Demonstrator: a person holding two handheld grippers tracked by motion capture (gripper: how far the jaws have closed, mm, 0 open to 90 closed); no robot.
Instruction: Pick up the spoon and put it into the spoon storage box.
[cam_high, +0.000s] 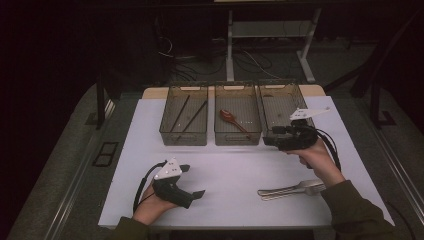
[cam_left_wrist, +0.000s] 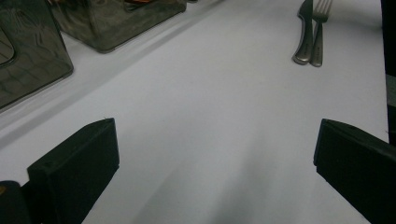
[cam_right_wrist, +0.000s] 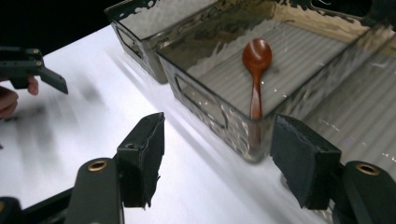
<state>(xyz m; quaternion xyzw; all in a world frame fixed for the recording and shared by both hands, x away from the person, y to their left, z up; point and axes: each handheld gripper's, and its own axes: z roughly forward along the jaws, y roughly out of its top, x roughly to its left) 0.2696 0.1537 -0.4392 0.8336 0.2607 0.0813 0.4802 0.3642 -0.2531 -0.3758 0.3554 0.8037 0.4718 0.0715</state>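
While the right gripper (cam_high: 270, 138) hangs with jaws spread and empty at the right bin's (cam_high: 280, 100) near wall, a wooden spoon (cam_right_wrist: 256, 74) lies in the middle bin (cam_right_wrist: 210, 100). Fork and knife (cam_high: 290, 190) rest on the white table (cam_high: 230, 170) near the person's right forearm. Left gripper (cam_high: 192, 181) sits spread, empty.

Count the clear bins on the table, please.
3, side by side along the far edge: the left bin holds dark sticks, the middle bin a brown spoon, and the right bin sits partly behind the right gripper.
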